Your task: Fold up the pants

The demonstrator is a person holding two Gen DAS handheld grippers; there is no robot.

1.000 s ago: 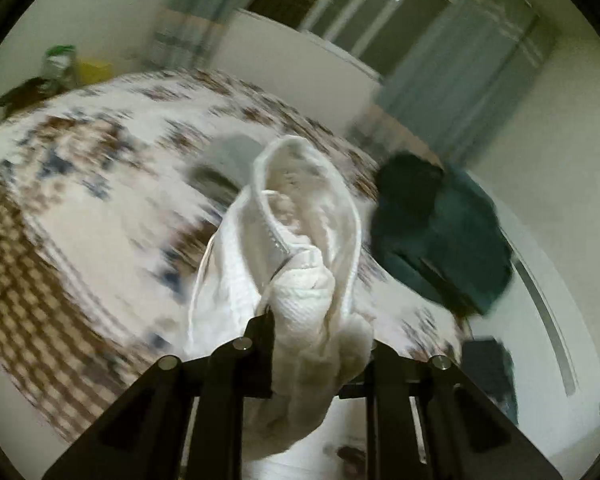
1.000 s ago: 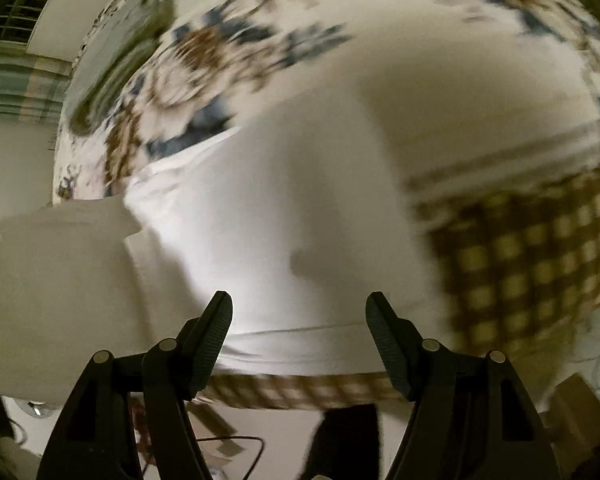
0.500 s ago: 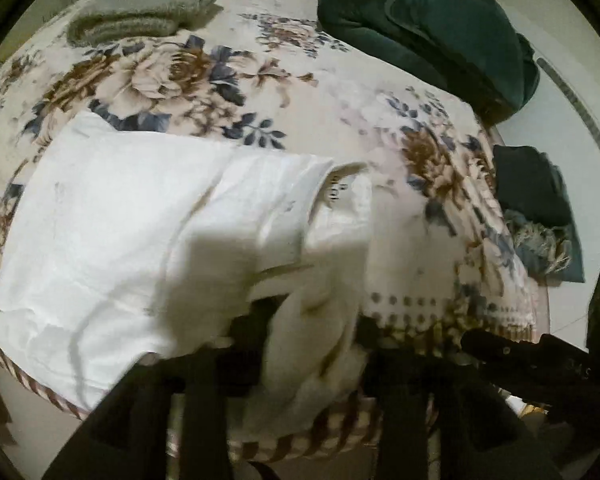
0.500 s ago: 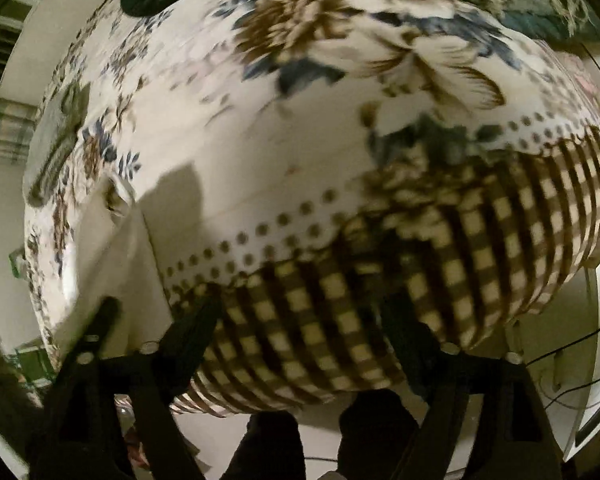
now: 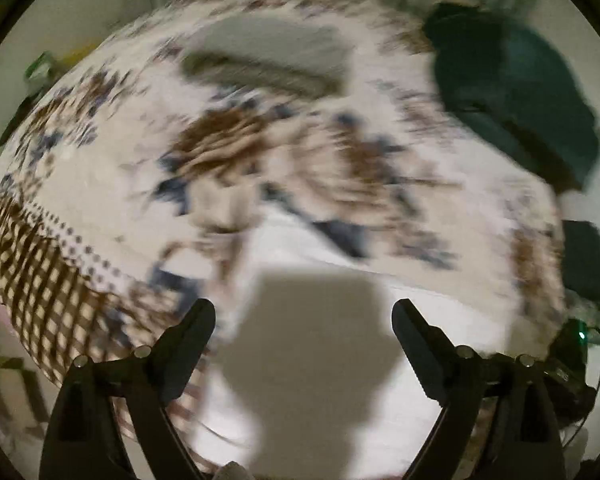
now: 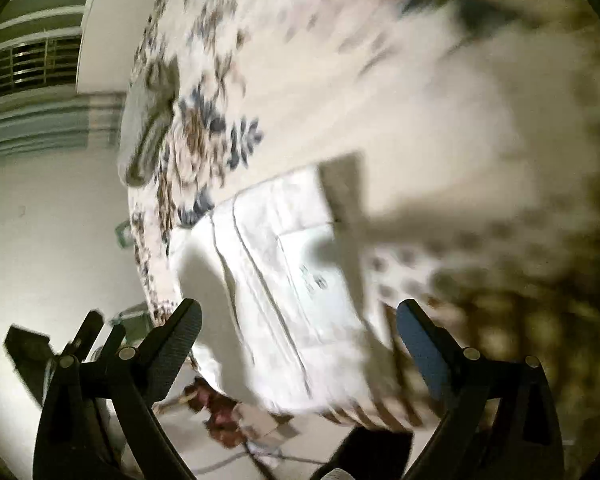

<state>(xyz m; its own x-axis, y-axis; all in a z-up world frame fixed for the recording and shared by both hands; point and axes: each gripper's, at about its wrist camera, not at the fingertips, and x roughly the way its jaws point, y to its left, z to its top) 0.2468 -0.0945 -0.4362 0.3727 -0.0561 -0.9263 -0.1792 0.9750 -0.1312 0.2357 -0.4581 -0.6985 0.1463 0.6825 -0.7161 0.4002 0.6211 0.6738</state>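
The white pants [image 6: 284, 280] lie folded flat at the near edge of the floral bedspread [image 6: 340, 80], a seam and label facing up. In the left wrist view the pants [image 5: 440, 340] fill the lower middle, with a shadow across them. My left gripper [image 5: 303, 316] is open and empty just above the pants. My right gripper [image 6: 299, 316] is open and empty, hovering over the pants' near edge. Both views are motion-blurred.
A grey folded garment [image 5: 268, 56] lies further back on the bed [image 5: 100, 184]. A dark green pile [image 5: 512, 92] sits at the far right. Dark items [image 5: 584, 256] lie on the floor at the right. The checked bed skirt [image 5: 32, 276] hangs at the left.
My left gripper has let go of the white pants, opened and pulled back. The pants now lie folded on the bed. My right gripper has swung back over them.
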